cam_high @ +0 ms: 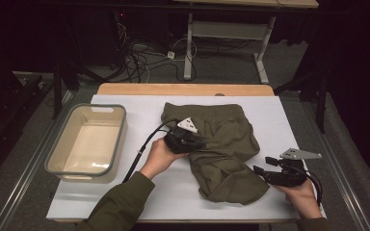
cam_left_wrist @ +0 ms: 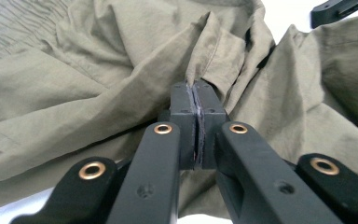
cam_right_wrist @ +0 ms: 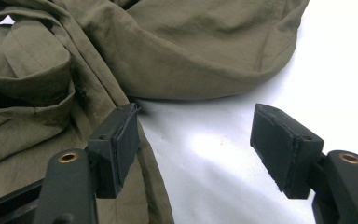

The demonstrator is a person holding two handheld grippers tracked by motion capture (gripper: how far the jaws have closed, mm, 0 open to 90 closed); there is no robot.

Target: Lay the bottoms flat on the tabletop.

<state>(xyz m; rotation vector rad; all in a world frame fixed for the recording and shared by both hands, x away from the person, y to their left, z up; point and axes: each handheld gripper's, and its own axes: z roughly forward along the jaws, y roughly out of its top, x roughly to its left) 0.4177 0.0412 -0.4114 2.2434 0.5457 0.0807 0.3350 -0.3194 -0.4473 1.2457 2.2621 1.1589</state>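
A pair of olive green shorts (cam_high: 226, 144) lies crumpled on the white table top (cam_high: 144, 192), waistband toward the far side. My left gripper (cam_high: 203, 143) reaches in from the shorts' left side. In the left gripper view its jaws (cam_left_wrist: 194, 88) are pressed together on a raised fold of the shorts (cam_left_wrist: 98, 70). My right gripper (cam_high: 262, 164) rests at the shorts' near right corner. It stands open (cam_right_wrist: 196, 130), its left pad touching the edge of the cloth (cam_right_wrist: 191, 42) and bare table between the pads.
An empty rectangular bin (cam_high: 120, 130) with a grey rim stands on the table's left part. The table's front edge runs close to both forearms. Cables and a desk frame (cam_high: 190, 43) lie on the floor beyond the far edge.
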